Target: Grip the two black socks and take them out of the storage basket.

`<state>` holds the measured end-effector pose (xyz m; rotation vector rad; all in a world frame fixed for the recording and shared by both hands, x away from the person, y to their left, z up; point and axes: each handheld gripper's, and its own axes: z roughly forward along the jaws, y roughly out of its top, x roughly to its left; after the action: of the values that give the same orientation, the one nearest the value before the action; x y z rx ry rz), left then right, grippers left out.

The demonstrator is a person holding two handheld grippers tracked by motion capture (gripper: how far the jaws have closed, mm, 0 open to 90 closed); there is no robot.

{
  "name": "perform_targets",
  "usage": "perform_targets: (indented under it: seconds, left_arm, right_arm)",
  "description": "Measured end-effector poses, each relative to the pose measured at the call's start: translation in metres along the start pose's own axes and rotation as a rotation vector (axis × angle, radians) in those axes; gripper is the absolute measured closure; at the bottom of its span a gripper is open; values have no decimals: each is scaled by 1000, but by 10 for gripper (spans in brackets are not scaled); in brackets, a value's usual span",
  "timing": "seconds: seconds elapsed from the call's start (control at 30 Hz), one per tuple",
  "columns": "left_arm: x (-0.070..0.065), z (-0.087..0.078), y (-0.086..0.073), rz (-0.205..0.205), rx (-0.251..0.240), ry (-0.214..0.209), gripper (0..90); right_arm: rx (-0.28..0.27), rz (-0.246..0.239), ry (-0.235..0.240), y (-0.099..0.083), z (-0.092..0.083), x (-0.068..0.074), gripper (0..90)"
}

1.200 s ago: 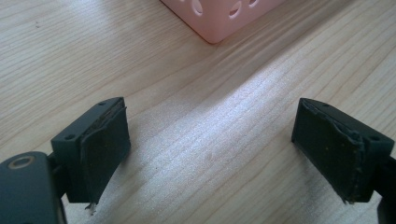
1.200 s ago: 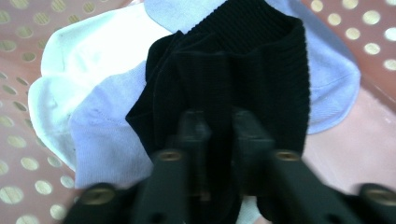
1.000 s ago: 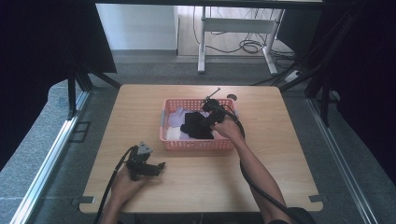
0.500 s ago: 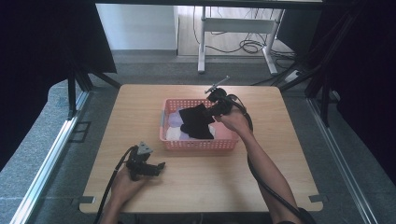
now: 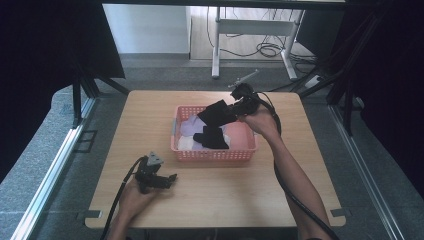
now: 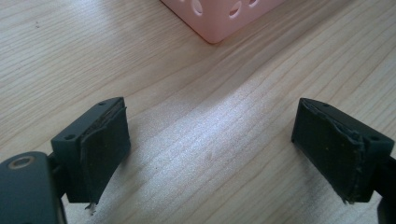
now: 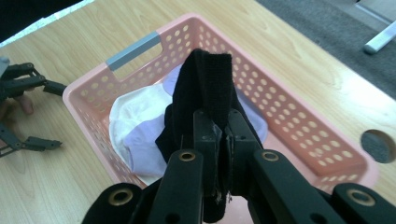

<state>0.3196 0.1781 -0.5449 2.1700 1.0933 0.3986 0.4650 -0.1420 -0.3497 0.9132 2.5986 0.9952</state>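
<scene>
A pink perforated basket [image 5: 181, 145] stands mid-table and holds white [image 7: 133, 109] and lavender clothes [image 7: 142, 149]. My right gripper [image 5: 233, 110] hovers over the basket's far right side, shut on a black cloth [image 5: 216, 113]. In the right gripper view the black cloth [image 7: 211, 81] is folded over the shut jaw tips of the right gripper [image 7: 223, 129] and hangs down toward the basket [image 7: 93, 86]. More black fabric [image 5: 212, 138] lies in the basket below. My left gripper [image 5: 169, 178] rests on the table near the front left. In its own view the left gripper [image 6: 217, 149] is open on bare wood.
The wooden table [image 5: 150, 110] has open room on both sides of the basket. A round hole [image 7: 377, 145] sits in the tabletop beyond the basket. The basket's corner [image 6: 219, 16] is just ahead of the left gripper. A metal desk frame [image 5: 216, 45] stands on the floor behind.
My right gripper has risen and drawn back toward the far right, lifting the black cloth up out of the basket. The left gripper has stayed put.
</scene>
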Motion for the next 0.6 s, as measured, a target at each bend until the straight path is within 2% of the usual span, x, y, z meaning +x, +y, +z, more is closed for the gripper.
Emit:
perform_targets:
  seconds: [0.4, 0.6]
  left_arm:
    - [0, 0, 0, 0, 1, -1, 110]
    - [0, 0, 0, 0, 1, -1, 110]
  right_arm:
    - [-40, 25, -28, 1, -33, -12, 855]
    - [-52, 46, -64, -5, -50, -21, 855]
